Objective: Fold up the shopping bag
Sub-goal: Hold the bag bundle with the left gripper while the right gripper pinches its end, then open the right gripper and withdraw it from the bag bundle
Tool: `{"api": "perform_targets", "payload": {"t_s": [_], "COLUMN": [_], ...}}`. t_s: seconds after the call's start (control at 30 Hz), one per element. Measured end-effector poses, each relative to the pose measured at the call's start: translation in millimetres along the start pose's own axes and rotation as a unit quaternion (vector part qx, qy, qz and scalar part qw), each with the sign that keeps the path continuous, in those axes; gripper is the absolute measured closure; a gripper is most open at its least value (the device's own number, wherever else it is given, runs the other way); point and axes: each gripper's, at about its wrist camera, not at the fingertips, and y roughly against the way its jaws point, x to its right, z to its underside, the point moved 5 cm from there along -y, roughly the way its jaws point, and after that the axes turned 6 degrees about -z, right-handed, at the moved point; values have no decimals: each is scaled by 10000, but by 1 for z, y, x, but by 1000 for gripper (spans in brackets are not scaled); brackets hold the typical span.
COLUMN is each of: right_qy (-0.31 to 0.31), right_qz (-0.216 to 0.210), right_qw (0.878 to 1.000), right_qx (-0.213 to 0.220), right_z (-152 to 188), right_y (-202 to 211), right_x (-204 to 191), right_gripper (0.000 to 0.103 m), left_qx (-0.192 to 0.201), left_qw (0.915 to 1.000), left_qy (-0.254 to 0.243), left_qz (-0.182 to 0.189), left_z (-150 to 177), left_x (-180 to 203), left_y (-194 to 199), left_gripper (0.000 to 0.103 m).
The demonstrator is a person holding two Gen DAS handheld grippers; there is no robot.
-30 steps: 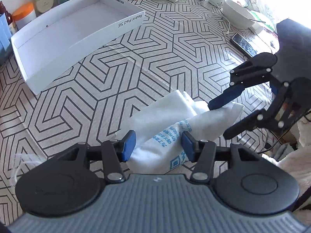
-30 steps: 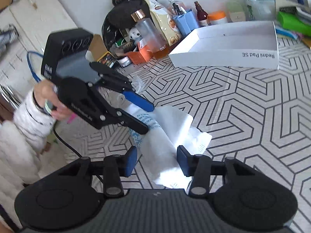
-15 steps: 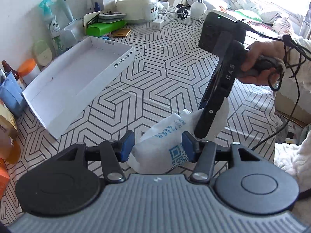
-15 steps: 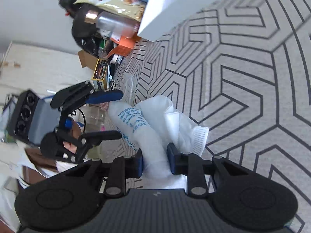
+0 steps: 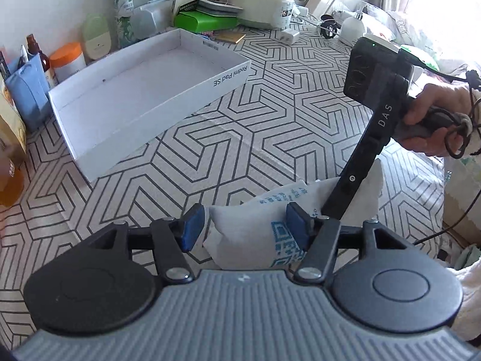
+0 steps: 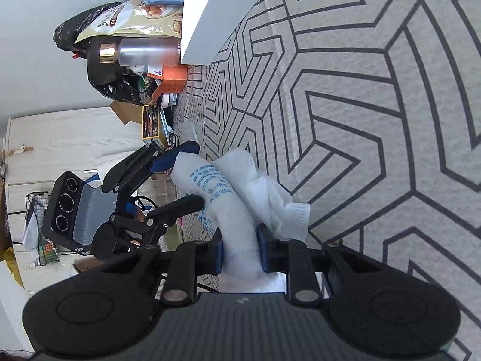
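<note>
The white shopping bag [image 5: 249,225] with blue print and a QR code is rolled into a thick bundle just above the patterned table. My left gripper [image 5: 245,225] is open, its blue pads on either side of one end of the bundle. My right gripper [image 6: 239,251] is shut on the other end of the bag [image 6: 237,210], turned on its side. In the left wrist view the right gripper [image 5: 339,201] reaches down onto the bag from the right. In the right wrist view the left gripper [image 6: 183,177] straddles the far end.
A white open box [image 5: 144,90] marked Redmi Pad SE lies on the table at the back left. Bottles, a blue holder [image 5: 27,90], an orange-lidded jar [image 5: 64,60] and a green case [image 5: 204,19] line the wall. Bags and bottles [image 6: 135,51] crowd the table's left end.
The right gripper rolled onto its side and closed on the bag's end. The bag went from a loose spread to a tight roll. The left gripper stayed open around its end.
</note>
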Motion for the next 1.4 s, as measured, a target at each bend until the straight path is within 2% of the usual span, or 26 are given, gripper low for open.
{"api": "perform_targets", "payload": {"t_s": [0.07,0.17,0.23,0.33,0.4,0.5,0.63,0.77,0.8,0.83,0.9,0.93,0.97,1.03,1.1,1.17,1.2,1.27,1.3,1.37,1.4], "right_qy": [-46,-127,-135,-127,-137,-149,-80,421,748,1073,1723,2163,2932,3933,4833,5457,5734,5881,5947,6019,6081], "right_qz": [4,9,16,4,2,2,65,442,762,1080,1712,2092,2614,2974,3161,3443,3716,3745,3774,3985,4117], "right_qw": [10000,9999,9999,9999,9999,9998,9997,9970,9925,9858,9654,9469,9086,8523,8015,7525,7207,7095,7033,6853,6716], "right_qx": [-12,-17,-4,50,77,101,241,470,589,707,947,1132,1423,1747,1552,1318,1171,1026,965,963,980], "right_z": [-1,-1,-1,0,0,0,2,11,16,21,31,37,49,73,101,120,128,130,131,125,122], "right_y": [0,0,0,1,1,2,3,6,10,13,22,26,30,29,5,-20,-37,-57,-66,-77,-81], "right_x": [1,2,2,3,3,4,2,-11,-21,-31,-50,-62,-82,-107,-122,-124,-120,-116,-113,-106,-102], "right_gripper": [81,81,81,80,81,81,81,77,73,61,53,54,55,60,65,66,66,65,58,53,52], "left_qx": [264,953,1067,743,460,592,722,823,848,862,870,874,874,866,862,847,843,851,867,894,888], "left_qw": [9996,9944,9932,9956,9969,9950,9964,9954,9951,9949,9950,9949,9950,9950,9948,9943,9941,9941,9941,9938,9937], "left_qy": [111,217,214,353,563,760,421,479,500,520,485,490,486,496,539,627,652,649,627,627,645], "left_qz": [-21,397,412,438,304,274,-130,-108,-91,-81,-78,-68,-55,-5,76,159,192,203,190,184,207], "left_z": [-6,-14,-12,-3,5,10,17,21,23,23,22,21,21,20,19,19,19,20,20,21,21], "left_x": [2,10,18,22,16,10,23,22,21,20,21,20,20,18,16,13,12,12,12,13,12], "left_y": [17,51,57,42,21,9,-4,-6,-7,-8,-11,-12,-13,-14,-15,-16,-17,-16,-16,-16,-16], "left_gripper": [57,58,61,73,77,77,78,78,78,78,78,78,78,78,78,78,78,78,78,78,78]}}
